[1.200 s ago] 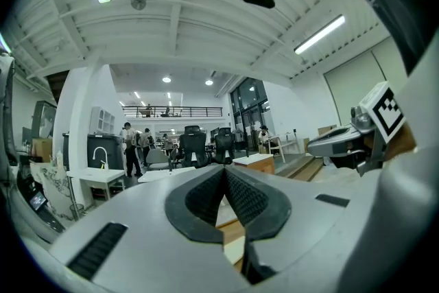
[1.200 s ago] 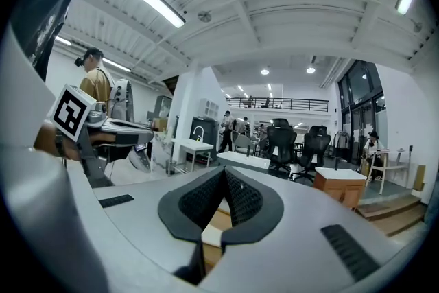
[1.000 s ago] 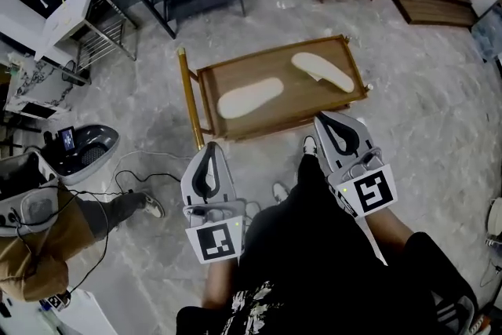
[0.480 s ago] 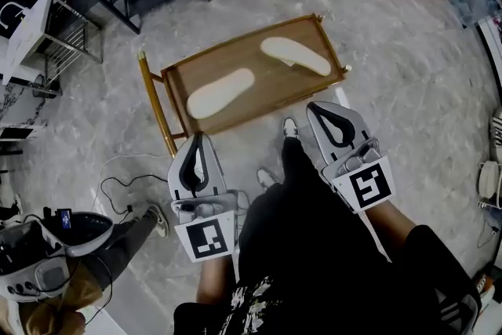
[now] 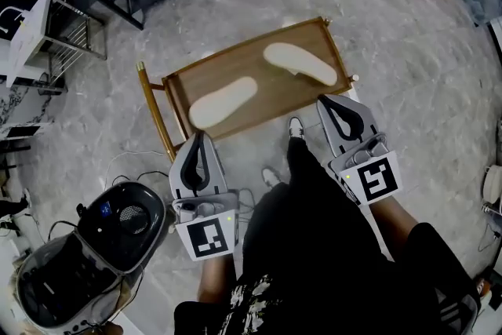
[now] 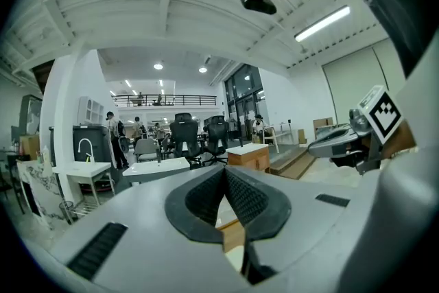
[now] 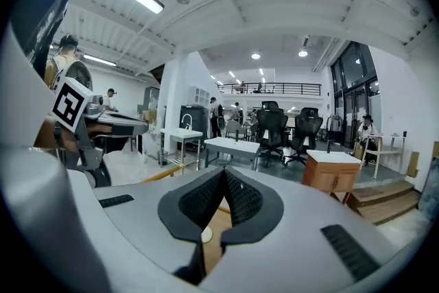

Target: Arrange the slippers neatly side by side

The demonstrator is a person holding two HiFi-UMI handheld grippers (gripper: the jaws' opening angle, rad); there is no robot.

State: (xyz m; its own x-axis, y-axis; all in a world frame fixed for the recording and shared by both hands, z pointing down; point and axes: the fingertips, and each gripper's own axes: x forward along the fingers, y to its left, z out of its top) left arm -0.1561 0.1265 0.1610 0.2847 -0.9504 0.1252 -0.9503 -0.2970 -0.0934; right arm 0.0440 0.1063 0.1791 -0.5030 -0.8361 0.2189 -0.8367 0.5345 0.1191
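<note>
Marble floor, low wooden cart (image 5: 235,49) ahead. Both jaw pairs pressed together, nothing between them. Left gripper (image 5: 198,140) and right gripper (image 5: 332,109) have closed in on cart's near edge. Near slipper (image 5: 223,102) and far slipper (image 5: 300,63) unmoved on cart top, apart, skewed. Still approach; neither slipper gripped.

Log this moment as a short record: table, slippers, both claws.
surface: wooden tray table
left slipper: pale, on the table's left half
right slipper: on the right half, apart, angled differently
left claw: shut, empty, short of the table's near edge
right claw: shut, empty, by the near right corner
task state: slippers not yet side by side
</note>
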